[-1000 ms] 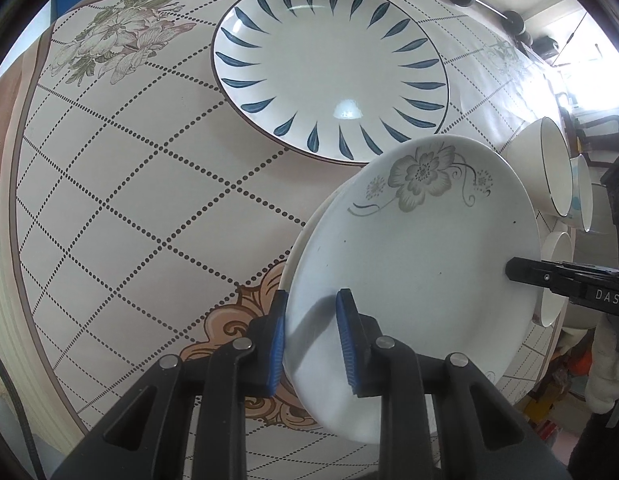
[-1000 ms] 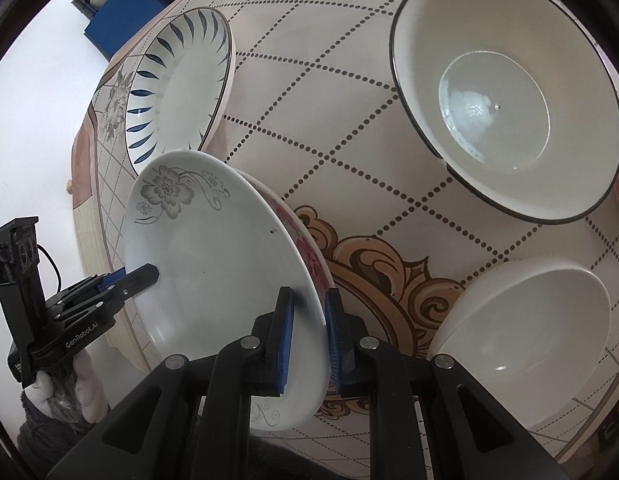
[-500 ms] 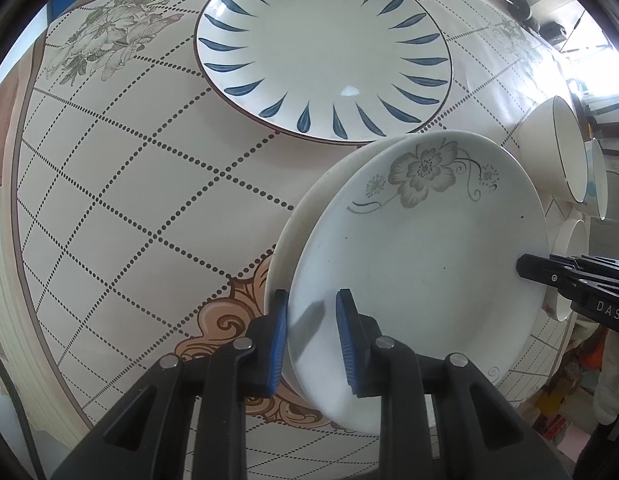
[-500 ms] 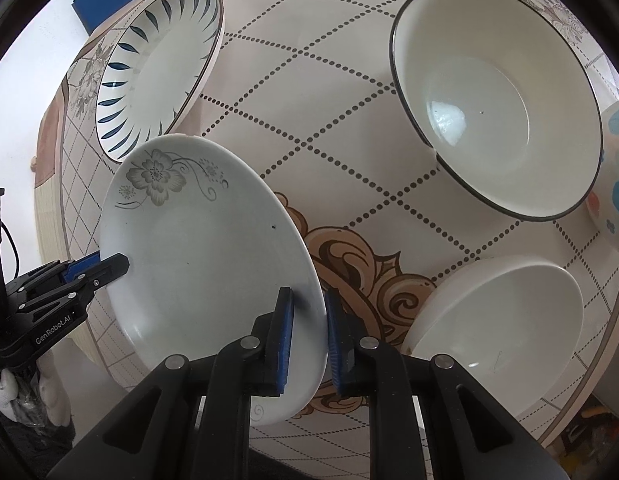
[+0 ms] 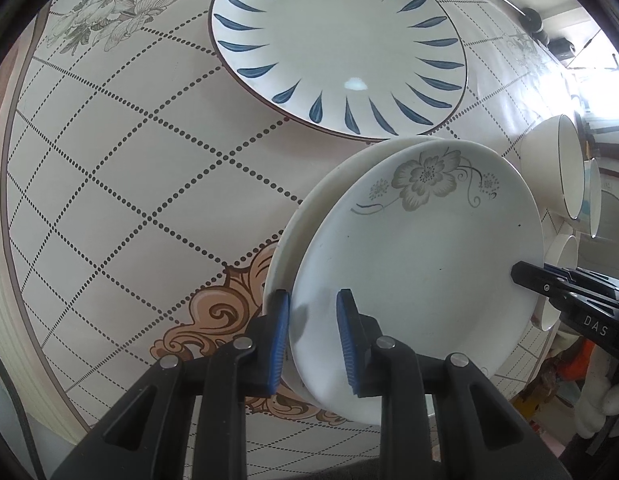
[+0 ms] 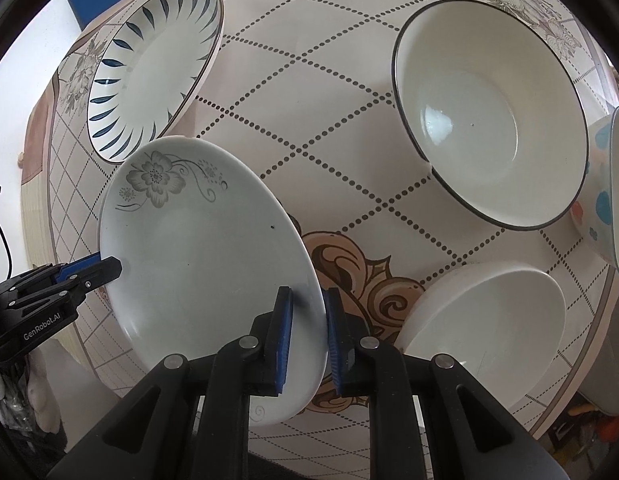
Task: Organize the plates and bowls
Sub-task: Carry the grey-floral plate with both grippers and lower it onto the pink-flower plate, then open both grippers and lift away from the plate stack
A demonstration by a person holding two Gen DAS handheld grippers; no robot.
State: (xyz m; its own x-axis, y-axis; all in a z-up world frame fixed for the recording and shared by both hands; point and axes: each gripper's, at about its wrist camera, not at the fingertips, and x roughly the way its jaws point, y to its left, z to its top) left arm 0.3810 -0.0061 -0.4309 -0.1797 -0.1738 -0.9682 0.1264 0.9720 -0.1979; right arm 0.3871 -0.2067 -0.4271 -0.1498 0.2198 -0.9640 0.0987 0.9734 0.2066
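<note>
Together, both grippers clamp one grey-flowered plate (image 5: 421,264) by opposite rims: left gripper (image 5: 312,336) and right gripper (image 6: 308,334). Beyond the jaws, ahead and leftward, lies the blue-leaf plate (image 5: 337,44), nearer the left hand.

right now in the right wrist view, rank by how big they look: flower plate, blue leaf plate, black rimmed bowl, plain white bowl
1. flower plate, though it is held nearest the camera
2. black rimmed bowl
3. blue leaf plate and plain white bowl: too close to rank; one sits far off, the other is partly hidden
</note>
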